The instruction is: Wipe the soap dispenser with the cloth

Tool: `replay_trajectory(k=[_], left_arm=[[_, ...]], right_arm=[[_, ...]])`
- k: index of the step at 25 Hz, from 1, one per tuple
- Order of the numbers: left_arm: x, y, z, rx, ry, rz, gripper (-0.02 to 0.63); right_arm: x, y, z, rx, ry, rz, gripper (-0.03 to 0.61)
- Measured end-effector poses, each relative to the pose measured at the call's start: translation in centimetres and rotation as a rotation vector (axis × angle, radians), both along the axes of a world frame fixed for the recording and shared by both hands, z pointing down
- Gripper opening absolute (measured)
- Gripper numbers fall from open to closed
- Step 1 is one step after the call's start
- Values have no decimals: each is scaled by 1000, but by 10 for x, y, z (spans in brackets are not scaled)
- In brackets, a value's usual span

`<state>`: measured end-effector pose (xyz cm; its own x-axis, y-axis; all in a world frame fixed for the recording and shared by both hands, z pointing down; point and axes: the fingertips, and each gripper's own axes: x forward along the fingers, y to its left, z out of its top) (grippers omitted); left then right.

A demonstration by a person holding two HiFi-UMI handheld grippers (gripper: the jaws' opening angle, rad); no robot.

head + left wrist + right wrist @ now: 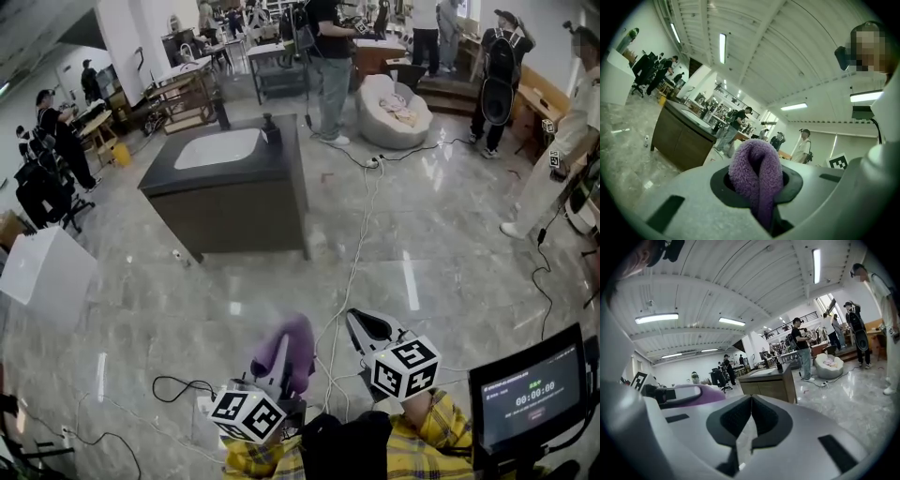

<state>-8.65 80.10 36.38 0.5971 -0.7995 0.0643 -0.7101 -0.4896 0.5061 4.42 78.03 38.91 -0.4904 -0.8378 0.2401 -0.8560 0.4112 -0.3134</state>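
Broadly, a glossy marble floor [441,234] fills the hall, and a dark vanity cabinet [244,216] with a white basin [217,148] set in its top stands well ahead of the person holding the grippers. Behind the cabinet a person in dark top and pale trousers [330,66] stands close to its far right corner, with a pale beanbag seat [394,112] just beyond them. More people stand along the right wall and at desks on the left. A white box [42,277] sits at the left edge, and a dark monitor [530,389] stands at the lower right.

A long white cable [352,272] runs over the floor between the grippers and the cabinet, up to a power strip [373,161]; thinner black leads loop near the person's feet.

Low in the head view the left gripper [281,361] is clenched on a folded purple cloth [289,349], whose fuzzy loop bulges out between its jaws. Beside it, the right gripper [364,326] has its jaws pressed together with nothing between them.

The soap dispenser [271,129], a small dark bottle, stands upright on the cabinet top at the basin's right, well apart from both grippers.
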Motion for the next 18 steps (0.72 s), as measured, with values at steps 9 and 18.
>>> replay_trajectory(k=[9,18], left_arm=[[-64,-20,3,15,2,73,43],[-103,-52,-1,26,9,67,43]], right_arm=[[-69,-19,0,37,38,40,6],[-85,-45,-5,26,77,99,6]])
